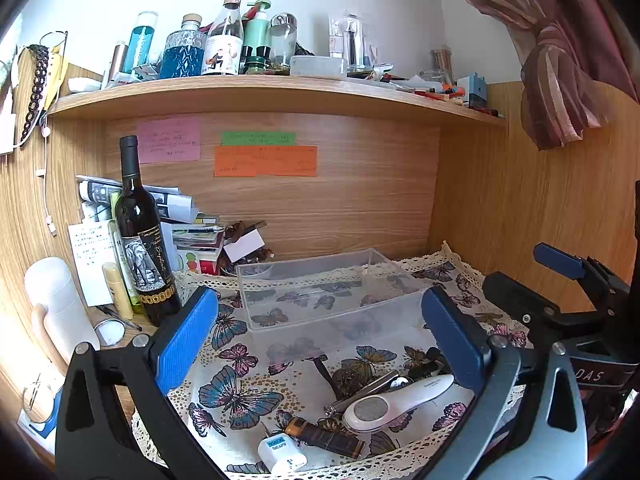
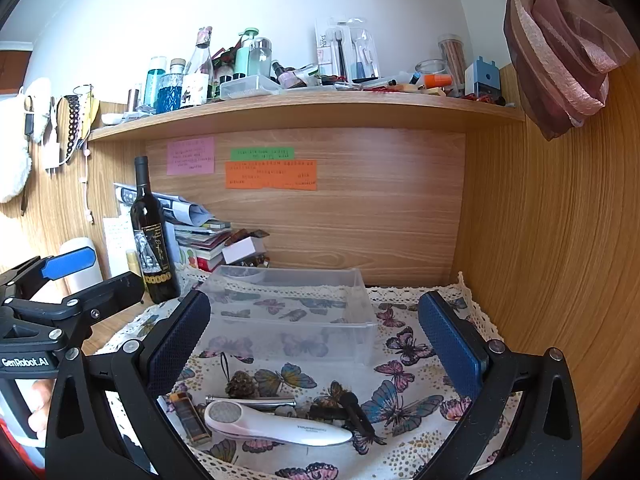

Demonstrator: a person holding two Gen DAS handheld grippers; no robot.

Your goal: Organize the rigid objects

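Observation:
A clear plastic bin [image 1: 344,320] [image 2: 288,340], with nothing in it, stands on a butterfly-print cloth [image 1: 240,396]. In front of it lies a cluster: a white handheld device [image 1: 396,402] [image 2: 276,424], a metal rod [image 1: 360,394] [image 2: 252,401], a brown rectangular case [image 1: 324,436] [image 2: 190,416], a white plug adapter [image 1: 282,456], a pine-cone charm [image 2: 240,386] and small black items [image 2: 356,412]. My left gripper [image 1: 320,340] hovers open over the cluster's left side. My right gripper [image 2: 316,344] hovers open beside it, also holding nothing.
A dark wine bottle [image 1: 144,248] [image 2: 152,240], a white flask [image 1: 60,304] and stacked books [image 1: 196,236] crowd the desk's left. A cluttered shelf [image 1: 260,92] overhangs the desk. A wooden side panel [image 2: 540,260] and a curtain [image 2: 560,52] close the right.

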